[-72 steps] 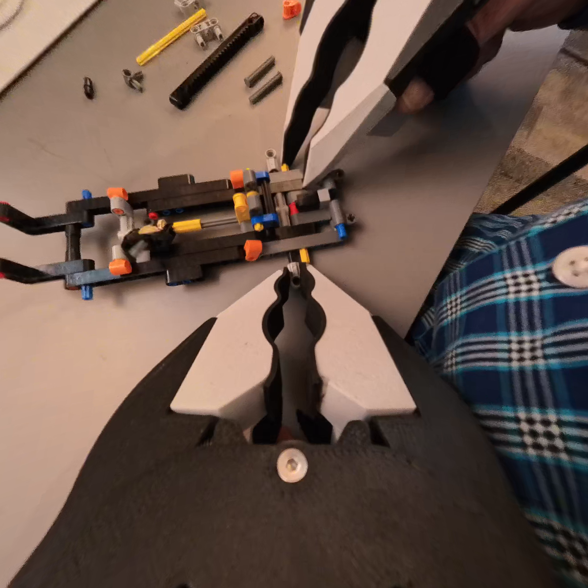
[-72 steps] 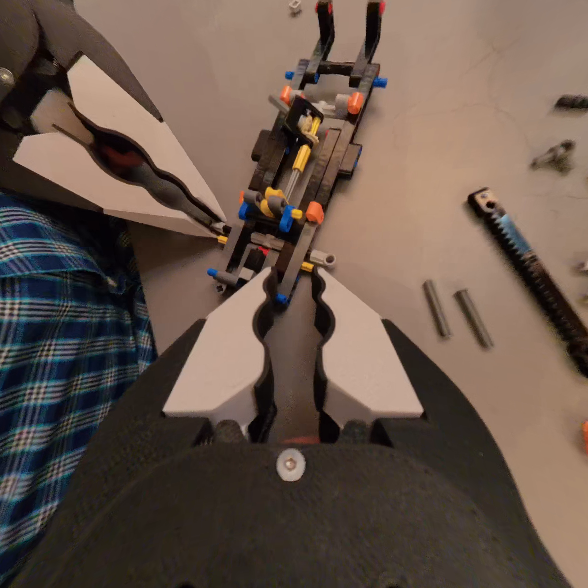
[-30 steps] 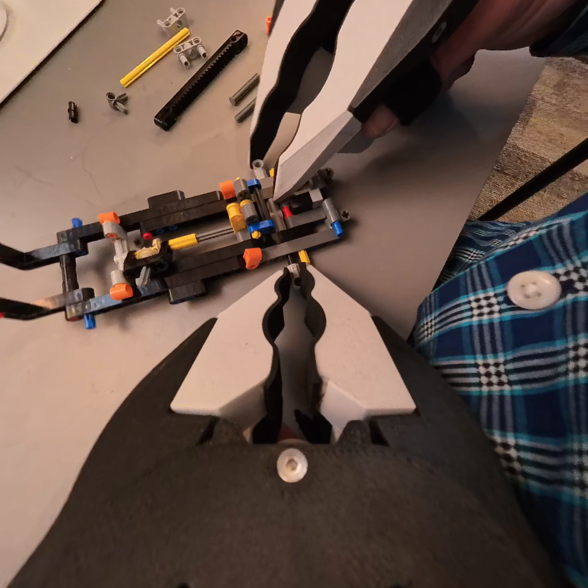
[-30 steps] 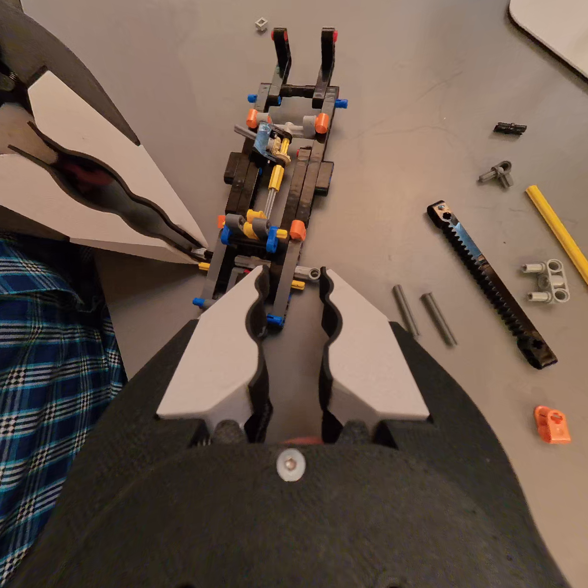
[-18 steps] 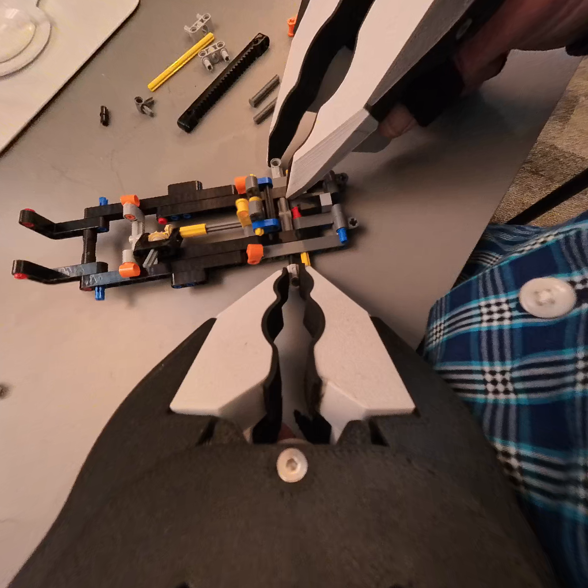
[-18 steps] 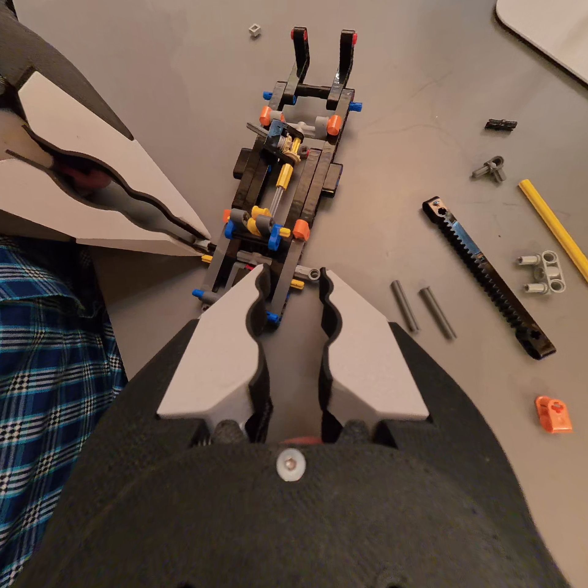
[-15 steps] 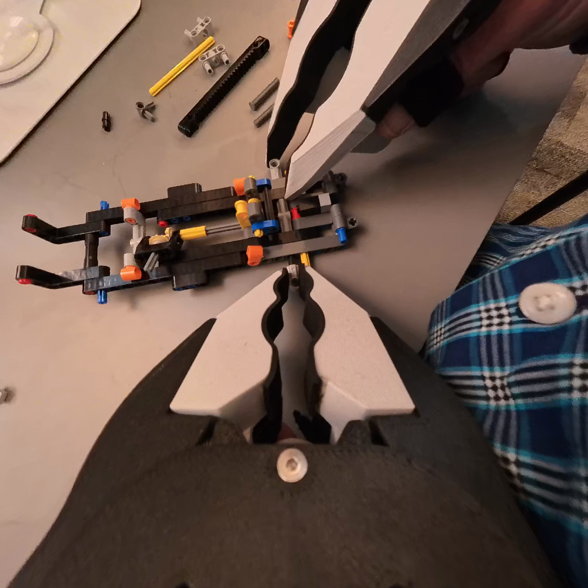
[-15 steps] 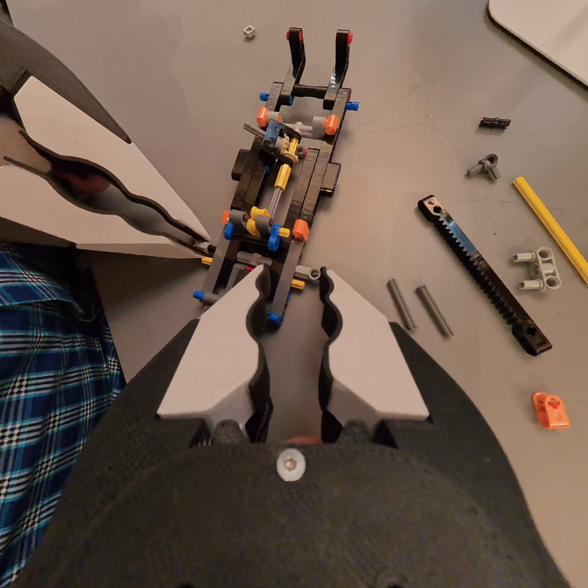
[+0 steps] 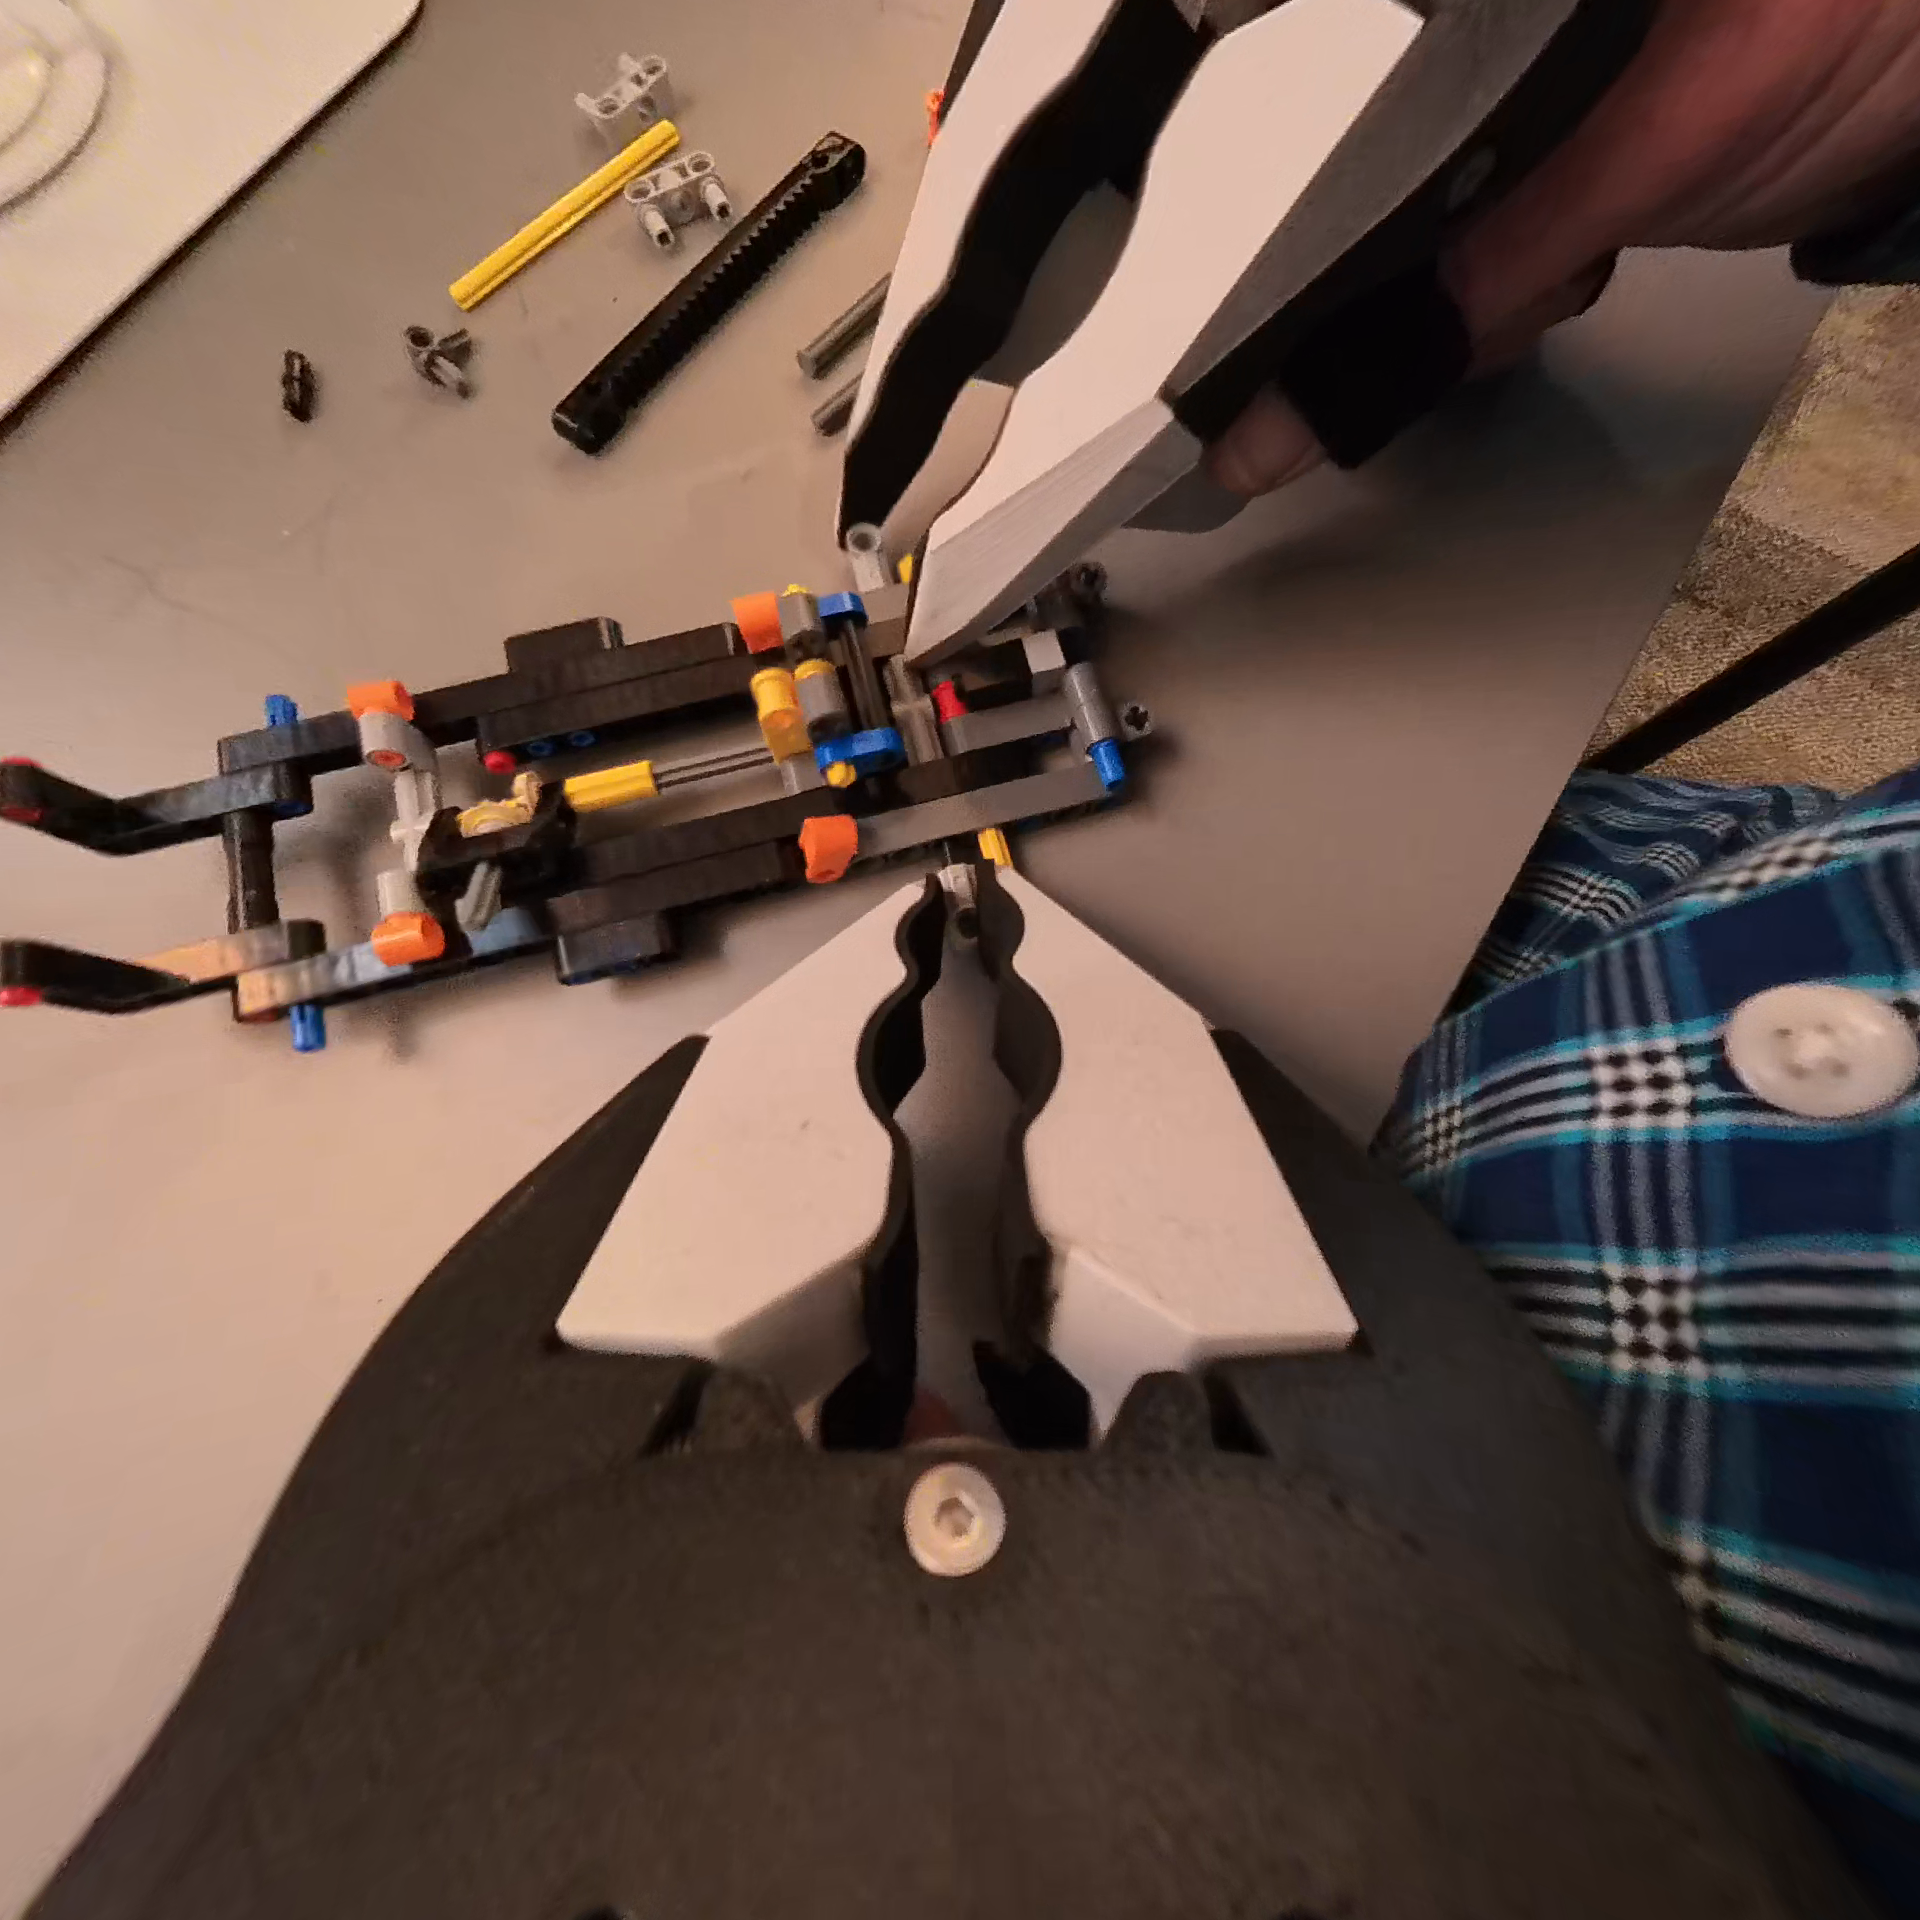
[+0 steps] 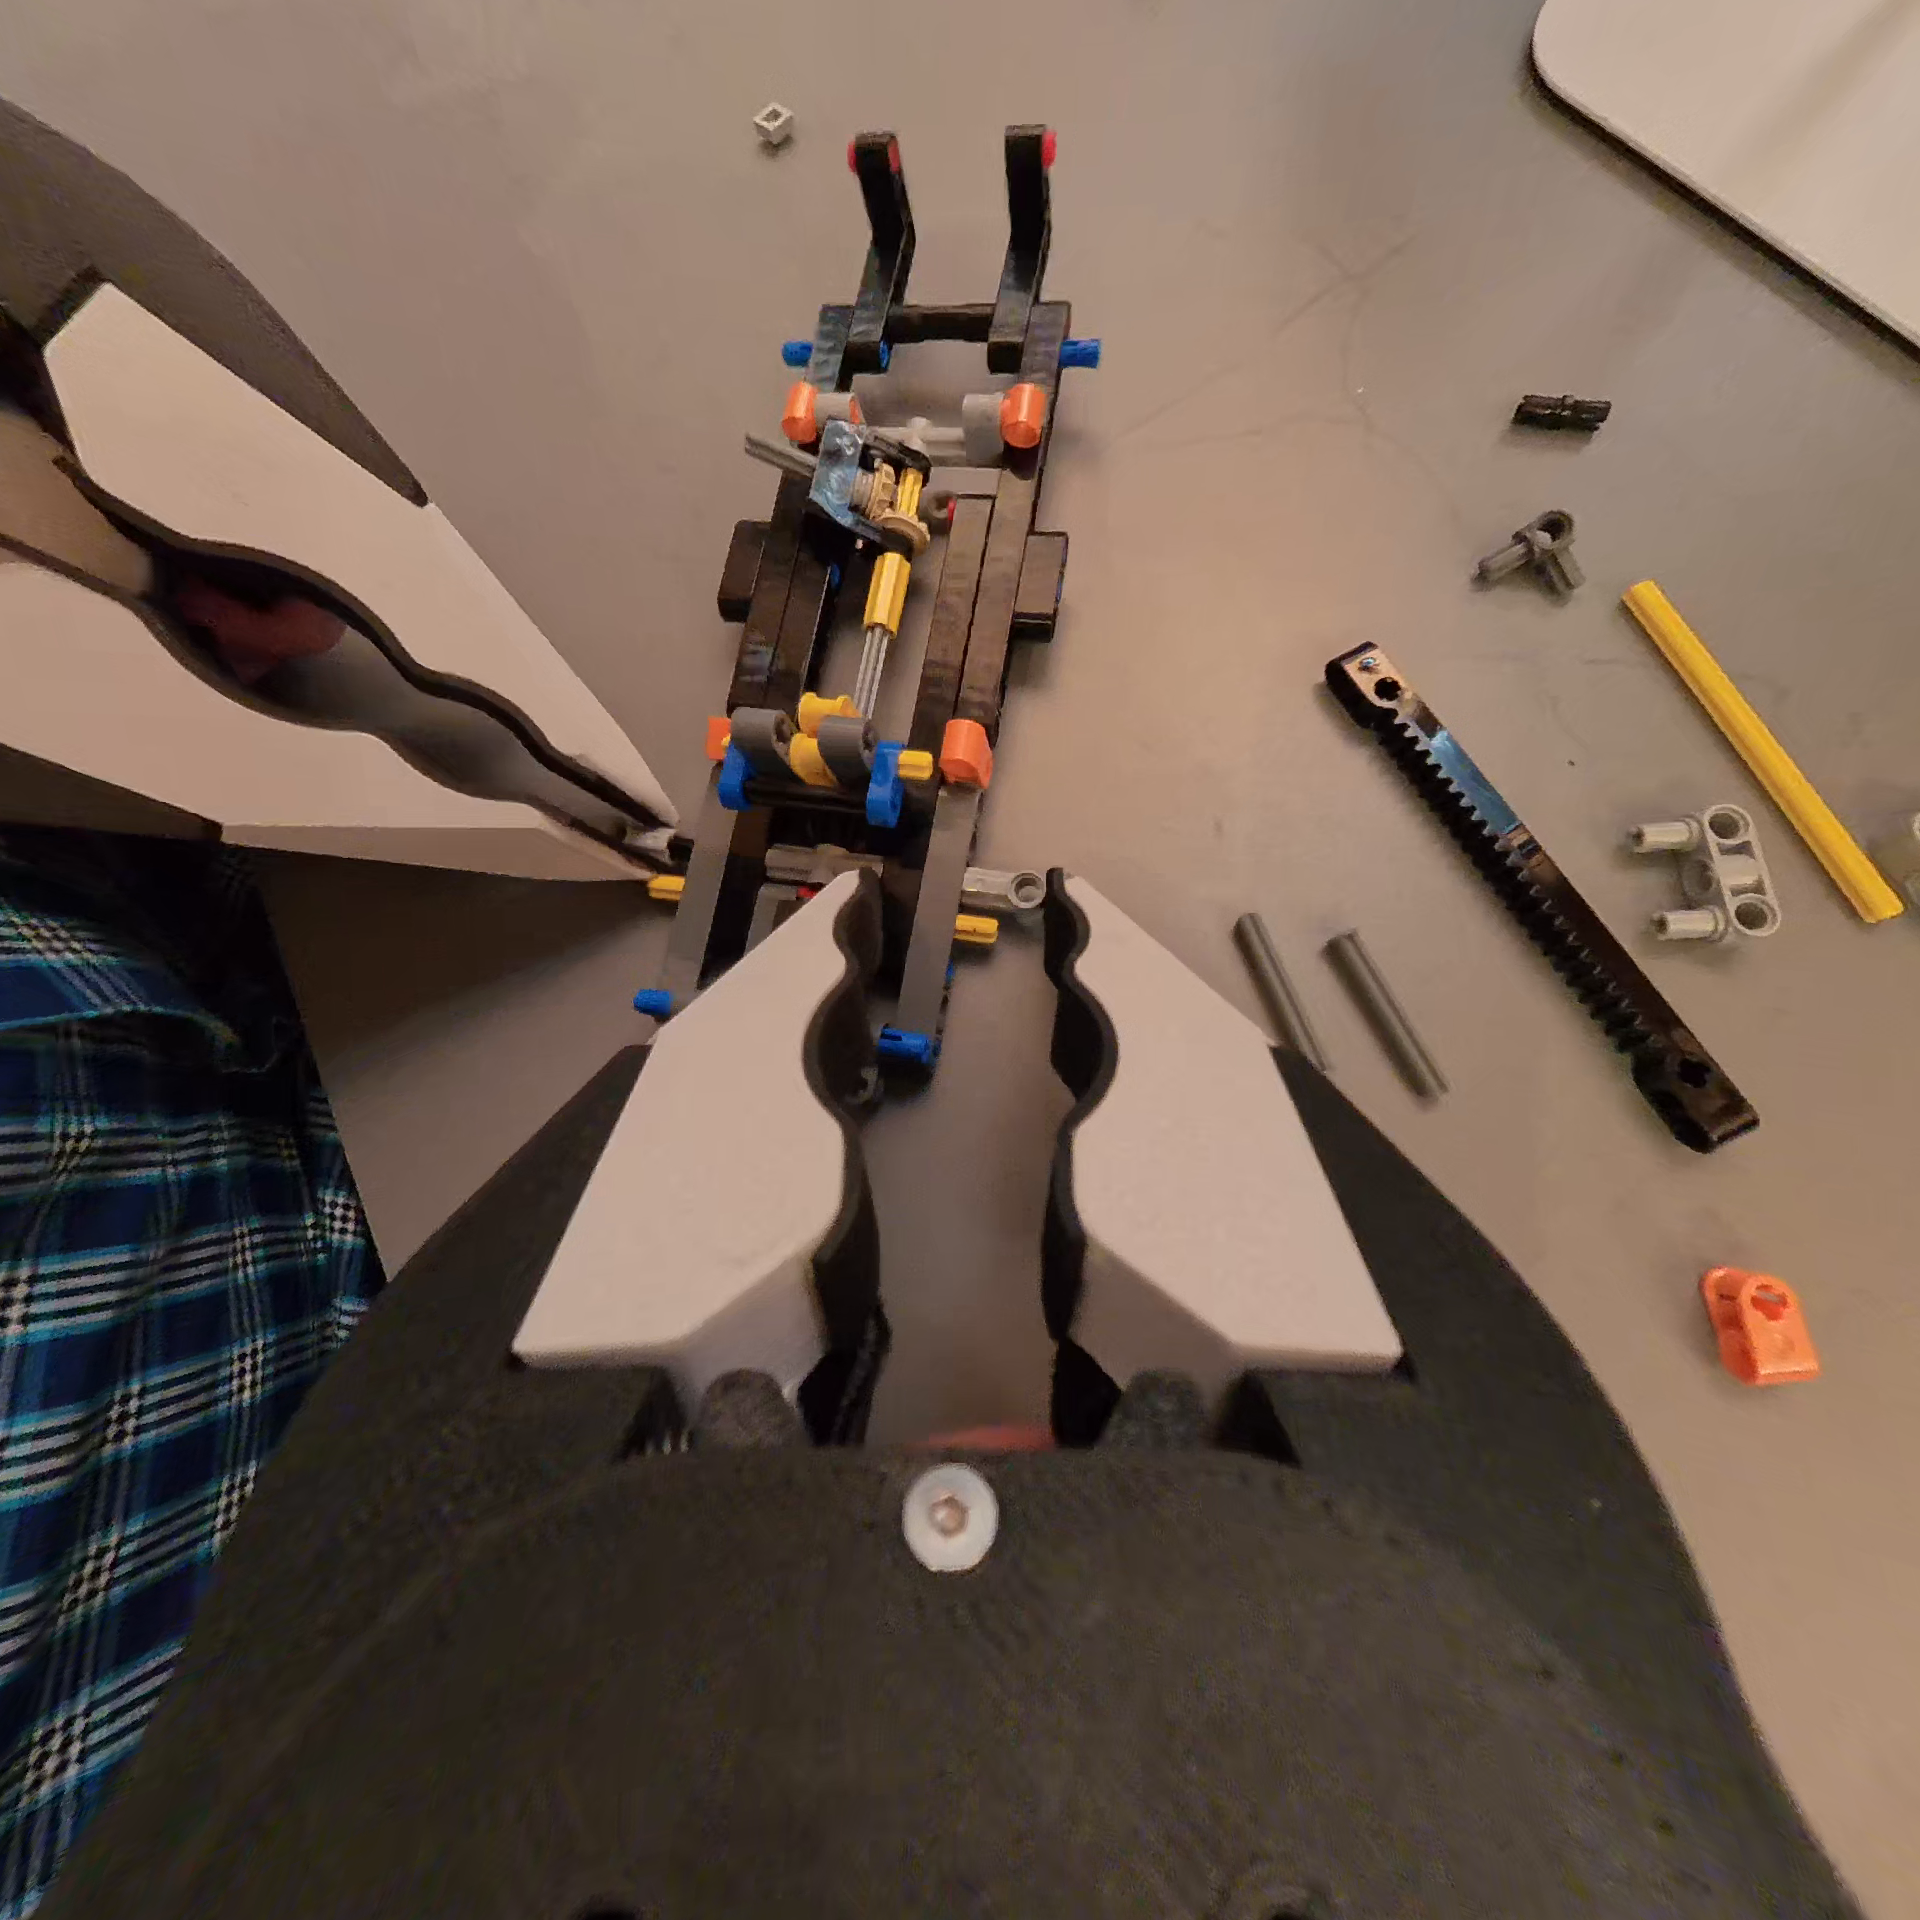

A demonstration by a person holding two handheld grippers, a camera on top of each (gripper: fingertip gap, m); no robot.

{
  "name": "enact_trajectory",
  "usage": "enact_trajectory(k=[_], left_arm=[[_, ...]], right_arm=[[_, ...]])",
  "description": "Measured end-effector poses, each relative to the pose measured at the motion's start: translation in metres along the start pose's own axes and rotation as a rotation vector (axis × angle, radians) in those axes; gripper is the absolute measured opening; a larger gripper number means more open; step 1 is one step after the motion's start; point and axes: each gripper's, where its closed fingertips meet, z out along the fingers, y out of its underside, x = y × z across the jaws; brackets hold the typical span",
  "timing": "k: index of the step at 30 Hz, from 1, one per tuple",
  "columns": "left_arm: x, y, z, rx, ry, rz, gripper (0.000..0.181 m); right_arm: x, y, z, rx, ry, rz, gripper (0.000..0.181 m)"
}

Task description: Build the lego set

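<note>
The lego model (image 9: 623,769), a long black chassis with orange, blue and yellow pins, lies flat on the grey table (image 9: 208,1247); it also shows in the right wrist view (image 10: 904,623). My left gripper (image 9: 961,902) is shut on a small grey pin (image 9: 956,883) that sticks out of the model's near side beam. It shows at the left of the right wrist view (image 10: 657,836). My right gripper (image 10: 956,891) is open, its jaws either side of a dark grey beam (image 10: 935,914) at the model's end. It reaches in from above in the left wrist view (image 9: 888,592).
Loose parts lie beside the model: a black gear rack (image 10: 1538,894), a yellow axle (image 10: 1756,748), two grey axles (image 10: 1340,997), a grey connector (image 10: 1709,873), an orange piece (image 10: 1761,1325). A white board (image 10: 1766,135) is beyond. A plaid shirt (image 9: 1662,1195) is at the table edge.
My right gripper's jaws have opened a little since the earliest frames and stay around the beam. My left gripper stays shut on the pin. The model has shifted only slightly.
</note>
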Motion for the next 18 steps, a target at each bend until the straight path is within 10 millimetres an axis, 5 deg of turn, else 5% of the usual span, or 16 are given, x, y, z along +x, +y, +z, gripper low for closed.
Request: enact_trajectory(k=[1, 9, 14, 18], left_arm=[[0.000, -0.001, -0.001, 0.011, -0.002, 0.006, 0.005], [-0.003, -0.008, -0.027, 0.081, 0.066, 0.187, 0.027], [-0.009, 0.003, -0.013, 0.033, 0.062, 0.412, 0.049], [-0.007, 0.001, -0.008, 0.055, 0.095, 0.431, 0.049]], right_arm=[[-0.001, 0.001, 0.000, -0.004, -0.009, 0.002, 0.029], [-0.004, 0.000, 0.001, -0.013, -0.048, -0.003, 0.029], [-0.006, 0.001, 0.001, -0.018, -0.069, -0.006, 0.029], [-0.008, 0.001, 0.002, -0.022, -0.082, -0.008, 0.029]])
